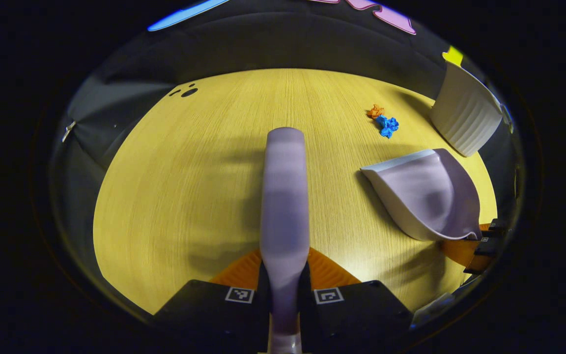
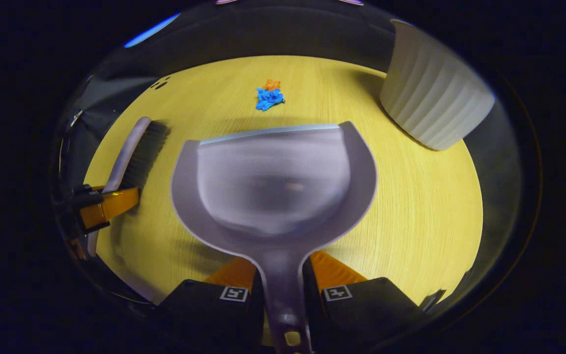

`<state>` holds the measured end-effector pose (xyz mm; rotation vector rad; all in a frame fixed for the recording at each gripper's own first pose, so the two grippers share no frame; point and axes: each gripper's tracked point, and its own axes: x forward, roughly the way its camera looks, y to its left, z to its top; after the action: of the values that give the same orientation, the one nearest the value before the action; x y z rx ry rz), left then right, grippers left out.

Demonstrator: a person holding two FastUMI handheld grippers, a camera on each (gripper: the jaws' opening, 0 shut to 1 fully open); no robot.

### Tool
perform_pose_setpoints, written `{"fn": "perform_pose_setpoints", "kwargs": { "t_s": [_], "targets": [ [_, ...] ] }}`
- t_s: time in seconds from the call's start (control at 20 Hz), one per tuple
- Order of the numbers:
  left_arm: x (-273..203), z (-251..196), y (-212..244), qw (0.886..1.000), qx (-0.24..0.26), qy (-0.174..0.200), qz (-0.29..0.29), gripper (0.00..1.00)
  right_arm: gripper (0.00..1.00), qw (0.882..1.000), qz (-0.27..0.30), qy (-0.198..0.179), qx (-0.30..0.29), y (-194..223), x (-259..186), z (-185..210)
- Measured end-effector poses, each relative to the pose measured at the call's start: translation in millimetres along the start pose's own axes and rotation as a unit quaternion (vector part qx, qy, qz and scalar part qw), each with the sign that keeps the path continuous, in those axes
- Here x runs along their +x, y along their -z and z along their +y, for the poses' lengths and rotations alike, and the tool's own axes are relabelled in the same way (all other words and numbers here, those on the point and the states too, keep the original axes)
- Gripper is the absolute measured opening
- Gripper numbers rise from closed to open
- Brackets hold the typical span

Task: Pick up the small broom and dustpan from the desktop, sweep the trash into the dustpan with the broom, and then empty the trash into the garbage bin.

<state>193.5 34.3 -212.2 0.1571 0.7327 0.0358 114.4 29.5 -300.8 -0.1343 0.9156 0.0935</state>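
My left gripper (image 1: pixel 284 282) is shut on the handle of the small lilac broom (image 1: pixel 284 196), which points forward above the yellow desktop (image 1: pixel 189 172). In the right gripper view the broom (image 2: pixel 133 147) shows its dark bristles at the left, held by the left gripper (image 2: pixel 99 206). My right gripper (image 2: pixel 283 285) is shut on the handle of the lilac dustpan (image 2: pixel 273 187), whose mouth faces the trash. The dustpan (image 1: pixel 425 191) also appears at the right in the left gripper view. Crumpled blue and orange paper scraps (image 2: pixel 269 96) (image 1: pixel 385 120) lie on the desk beyond the pan.
A white ribbed garbage bin (image 2: pixel 430 98) (image 1: pixel 465 115) stands at the far right of the desk, close behind the dustpan. Small dark holes (image 1: pixel 187 91) mark the desk's far left corner. Black cloth walls surround the desk.
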Motion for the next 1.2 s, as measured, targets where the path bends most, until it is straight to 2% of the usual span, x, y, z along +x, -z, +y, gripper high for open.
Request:
{"fn": "perform_pose_setpoints", "kwargs": {
  "t_s": [0.05, 0.1, 0.4, 0.45, 0.5, 0.55, 0.6, 0.65, 0.7, 0.75, 0.8, 0.9, 0.95, 1.0, 1.05, 1.1, 1.15, 1.2],
  "targets": [
    [-0.6, 0.2, -2.2, 1.000, 0.009, 0.003, 0.001, 0.30, 0.35, 1.000, -0.002, -0.004, -0.005, -1.1, -0.1, 0.3],
    [-0.1, 1.2, -3.7, 1.000, 0.018, 0.004, 0.001, 0.30, 0.38, 1.000, -0.001, -0.011, -0.005, 0.6, -1.7, 0.4],
    [-3.5, 4.8, -32.2, 0.999, 0.035, 0.018, -0.004, 0.27, 0.36, 0.999, 0.006, -0.023, -0.037, 2.7, -6.3, -12.0],
    [-0.7, 5.4, -40.1, 0.999, 0.039, 0.019, -0.003, 0.28, 0.39, 0.999, -0.001, -0.023, -0.037, 0.3, -8.0, -15.6],
    [1.5, 6.2, -49.3, 0.999, 0.047, 0.019, -0.002, 0.29, 0.36, 0.999, -0.004, -0.022, -0.040, 1.4, -10.7, -20.7],
    [2.7, 7.9, -59.9, 0.998, 0.057, 0.017, -0.002, 0.29, 0.39, 0.999, -0.007, -0.021, -0.045, 1.5, -12.8, -26.3],
    [5.7, 9.4, -72.5, 0.997, 0.070, 0.015, -0.005, 0.29, 0.39, 0.999, -0.005, -0.022, -0.049, 3.8, -15.3, -30.7],
    [10.3, 9.9, -85.8, 0.996, 0.086, 0.014, -0.008, 0.29, 0.32, 0.998, -0.003, -0.023, -0.051, 4.6, -16.5, -35.3],
    [15.6, 9.7, -100.0, 0.995, 0.101, 0.013, -0.011, 0.29, 0.39, 0.998, -0.002, -0.023, -0.051, 4.6, -17.2, -39.3],
    [21.5, 8.3, -113.2, 0.993, 0.113, 0.014, -0.013, 0.29, 0.35, 0.998, 0.000, -0.024, -0.051, 5.1, -18.6, -43.1],
    [27.9, 4.1, -127.3, 0.992, 0.121, 0.019, -0.016, 0.29, 0.39, 0.998, 0.000, -0.025, -0.053, 4.8, -19.2, -45.4],
    [44.1, -9.0, -155.4, 0.990, 0.134, 0.037, -0.021, 0.29, 0.32, 0.998, 0.000, -0.026, -0.058, 2.2, -22.5, -48.8],
    [52.3, -14.8, -165.7, 0.987, 0.152, 0.042, -0.022, 0.29, 0.32, 0.998, -0.001, -0.029, -0.062, -0.4, -24.6, -48.7],
    [58.8, -18.5, -177.1, 0.983, 0.177, 0.047, -0.026, 0.30, 0.39, 0.997, 0.000, -0.033, -0.066, -3.1, -26.7, -49.3],
    [65.5, -24.6, -186.5, 0.977, 0.205, 0.052, -0.028, 0.29, 0.39, 0.997, 0.000, -0.037, -0.072, -4.9, -29.2, -48.8],
    [77.2, -41.0, -199.2, 0.962, 0.261, 0.068, -0.031, 0.29, 0.35, 0.996, 0.002, -0.041, -0.081, -8.4, -28.1, -47.7],
    [87.3, -58.0, -207.0, 0.947, 0.309, 0.087, -0.026, 0.29, 0.39, 0.995, 0.014, -0.041, -0.088, -6.7, -21.6, -48.7],
    [94.5, -70.5, -212.8, 0.932, 0.347, 0.099, -0.027, 0.28, 0.35, 0.995, 0.027, -0.044, -0.090, -3.4, -17.7, -48.6]
  ]
}}
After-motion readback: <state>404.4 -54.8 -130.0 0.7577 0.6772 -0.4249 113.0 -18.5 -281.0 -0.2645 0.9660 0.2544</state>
